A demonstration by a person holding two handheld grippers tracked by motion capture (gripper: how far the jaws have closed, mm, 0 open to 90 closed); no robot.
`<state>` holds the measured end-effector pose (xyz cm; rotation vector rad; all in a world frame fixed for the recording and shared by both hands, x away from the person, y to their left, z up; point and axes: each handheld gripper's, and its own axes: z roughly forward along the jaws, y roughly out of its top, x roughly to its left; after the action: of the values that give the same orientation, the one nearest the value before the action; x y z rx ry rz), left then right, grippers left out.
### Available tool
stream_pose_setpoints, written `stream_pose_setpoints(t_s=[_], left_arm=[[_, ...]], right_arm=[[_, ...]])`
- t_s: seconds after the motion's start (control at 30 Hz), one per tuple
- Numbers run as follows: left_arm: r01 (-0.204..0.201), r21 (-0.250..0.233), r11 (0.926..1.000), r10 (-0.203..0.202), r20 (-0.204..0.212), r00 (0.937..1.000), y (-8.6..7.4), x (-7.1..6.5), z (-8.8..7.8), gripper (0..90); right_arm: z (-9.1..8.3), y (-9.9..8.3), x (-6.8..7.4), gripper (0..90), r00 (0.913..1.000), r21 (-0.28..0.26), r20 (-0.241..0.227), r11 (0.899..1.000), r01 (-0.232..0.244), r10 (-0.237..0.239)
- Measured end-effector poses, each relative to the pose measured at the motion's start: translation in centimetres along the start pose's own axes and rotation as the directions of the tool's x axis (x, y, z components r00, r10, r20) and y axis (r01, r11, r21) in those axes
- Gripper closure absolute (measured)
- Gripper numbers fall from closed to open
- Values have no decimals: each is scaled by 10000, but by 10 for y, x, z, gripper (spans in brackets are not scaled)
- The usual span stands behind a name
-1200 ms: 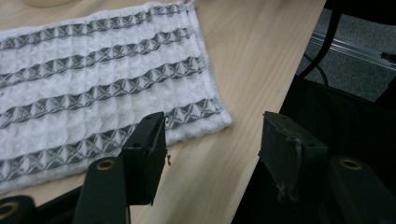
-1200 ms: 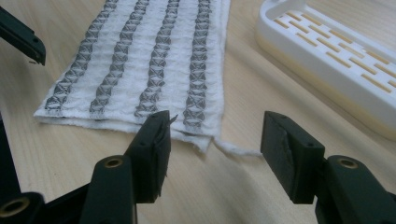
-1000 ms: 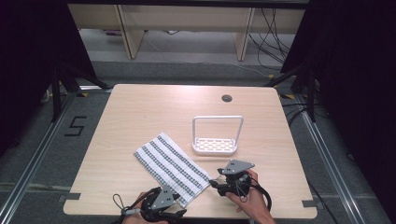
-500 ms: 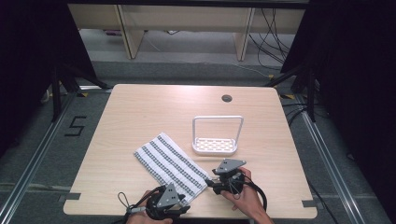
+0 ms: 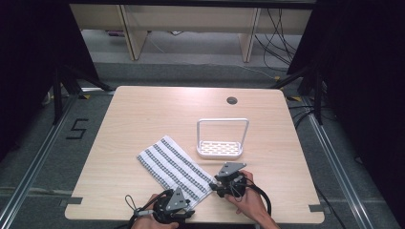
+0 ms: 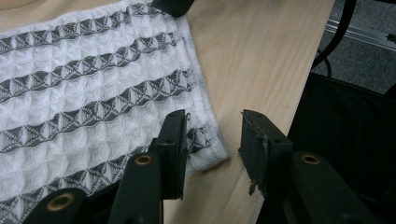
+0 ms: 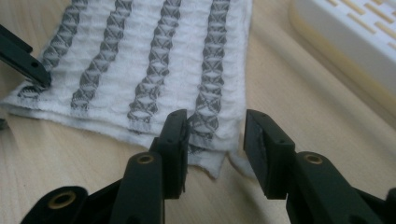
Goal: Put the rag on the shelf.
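two grippers, the left gripper (image 6: 212, 151) and right gripper (image 7: 215, 154), were closing, not yet clamped, over the striped towel (image 5: 174, 164)'s corners at the table (image 5: 143, 114)'s near edge, likely needing a firm pinch next.

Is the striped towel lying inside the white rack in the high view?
No, the striped towel lies flat on the table beside the white rack, to its left and nearer the person.
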<state>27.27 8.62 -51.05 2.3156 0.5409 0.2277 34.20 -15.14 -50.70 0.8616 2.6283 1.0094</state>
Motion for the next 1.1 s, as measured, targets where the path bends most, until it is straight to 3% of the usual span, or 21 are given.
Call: stream_pose_setpoints(t_s=[0.13,0.37,0.53,0.63,0.7,0.73,0.77,0.87,0.93,0.97,1.0,1.03,1.07,1.1], left_arm=[[34,-48,10000,-34,-81,10000,-1,3,0,713],[-150,-45,9999,149,-174,9997,-1,6,0,838],[-266,11,9996,266,-264,9993,-2,7,-1,857],[-194,-92,9998,192,-185,9996,-1,8,-5,860],[-47,-275,9996,43,-166,9999,0,9,-9,862],[-239,-261,9994,233,-232,9995,2,11,-12,862],[25,-405,9992,-33,-210,9998,2,10,-15,862],[-187,-582,9981,177,-182,9997,5,13,-22,862],[41,-715,9974,-50,-124,9999,7,13,-28,863],[-18,-805,9968,6,-143,9999,8,14,-31,863],[-163,-821,9965,157,-81,9998,10,15,-34,863],[157,-1078,9940,-165,-68,9998,11,14,-37,863],[-154,-961,9953,144,-107,9998,13,16,-43,864],[305,-1311,9909,-320,-100,9994,15,14,-47,863]], right_arm=[[0,1,-1,663,9999,103,-107,9999,84,-83],[1,0,-2,805,9990,-80,-218,9992,-397,395],[0,-2,-1,862,9971,-106,-393,9978,-657,652],[-1,-1,0,870,9982,-246,-349,9984,-501,492],[-3,1,0,871,9978,-400,-445,9979,-512,494],[-6,2,1,871,9971,-512,-465,9967,-625,602],[-8,3,0,871,9975,-677,-456,9961,-572,542],[-16,8,2,872,9962,-1000,-587,9925,-698,642],[-19,12,3,872,9964,-1213,-611,9904,-660,589],[-21,14,5,872,9952,-1290,-687,9885,-786,702],[-23,16,3,872,9967,-1356,-660,9891,-565,478],[-24,17,3,872,9968,-1476,-656,9875,-548,455],[-28,19,3,872,9953,-1538,-755,9855,-716,606],[-29,21,2,872,9954,-1665,-810,9840,-642,512]])
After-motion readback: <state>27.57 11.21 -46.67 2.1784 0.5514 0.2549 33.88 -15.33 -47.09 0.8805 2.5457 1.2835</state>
